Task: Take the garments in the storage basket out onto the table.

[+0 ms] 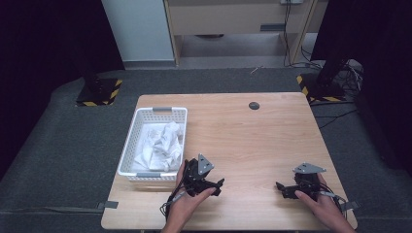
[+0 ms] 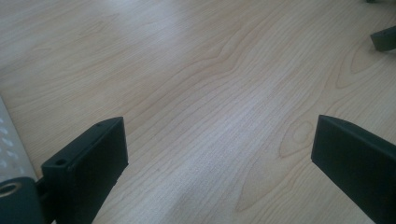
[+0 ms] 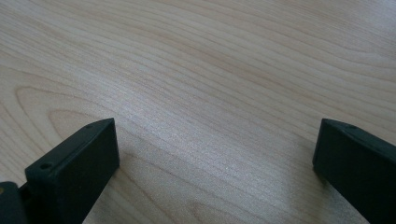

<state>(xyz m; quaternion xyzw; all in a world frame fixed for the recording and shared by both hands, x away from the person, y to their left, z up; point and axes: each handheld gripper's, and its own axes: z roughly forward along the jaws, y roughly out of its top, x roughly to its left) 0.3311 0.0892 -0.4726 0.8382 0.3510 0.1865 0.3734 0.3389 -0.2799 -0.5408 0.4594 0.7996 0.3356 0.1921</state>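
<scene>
A white plastic basket point(image 1: 127, 145) stands at the table's left side with crumpled white cloth point(image 1: 163, 143) inside. My left gripper point(image 1: 218, 187) rests low on the table just right of the basket's near corner, jaws pointing right; in the left gripper view it point(image 2: 219, 149) stands open over bare wood, and the basket's edge point(image 2: 9, 149) shows at the far left. My right gripper point(image 1: 280, 188) lies near the table's front right, pointing left toward the other one. It point(image 3: 215, 149) is open too, with nothing between its jaws.
The wooden table point(image 1: 252, 141) has a small dark round cap point(image 1: 253, 105) near its far edge. Grey carpet surrounds the table, with stand bases marked in yellow and black point(image 1: 99, 92) at the back left and back right. The right gripper's tip point(image 2: 385, 38) shows far off in the left gripper view.
</scene>
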